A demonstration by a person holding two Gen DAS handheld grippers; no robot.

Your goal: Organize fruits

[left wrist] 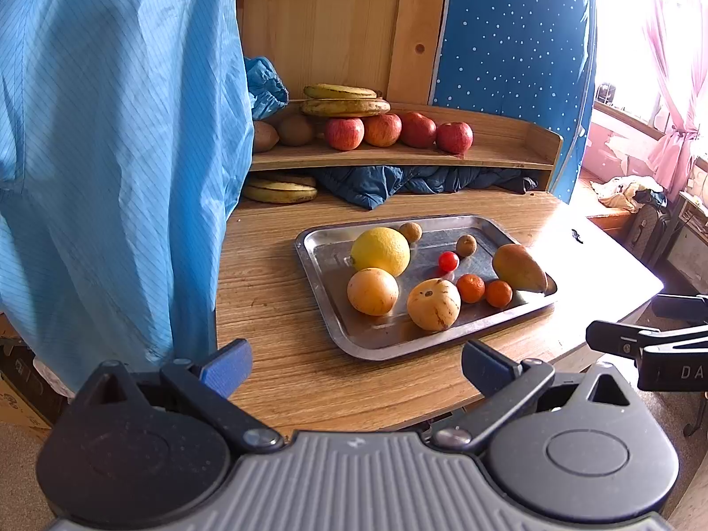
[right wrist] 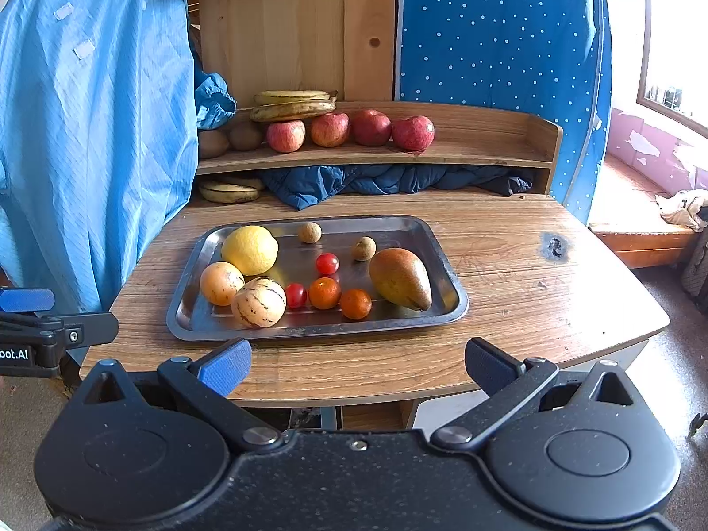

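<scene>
A steel tray on the wooden table holds a lemon, a pale orange fruit, a striped melon, a pear, two small oranges, cherry tomatoes and two brown longans. My left gripper is open, short of the tray's near edge. My right gripper is open too, over the table's front edge. Neither holds anything.
A wooden shelf at the back carries several apples, bananas and kiwis. More bananas and dark blue cloth lie under it. A light blue garment hangs at the left.
</scene>
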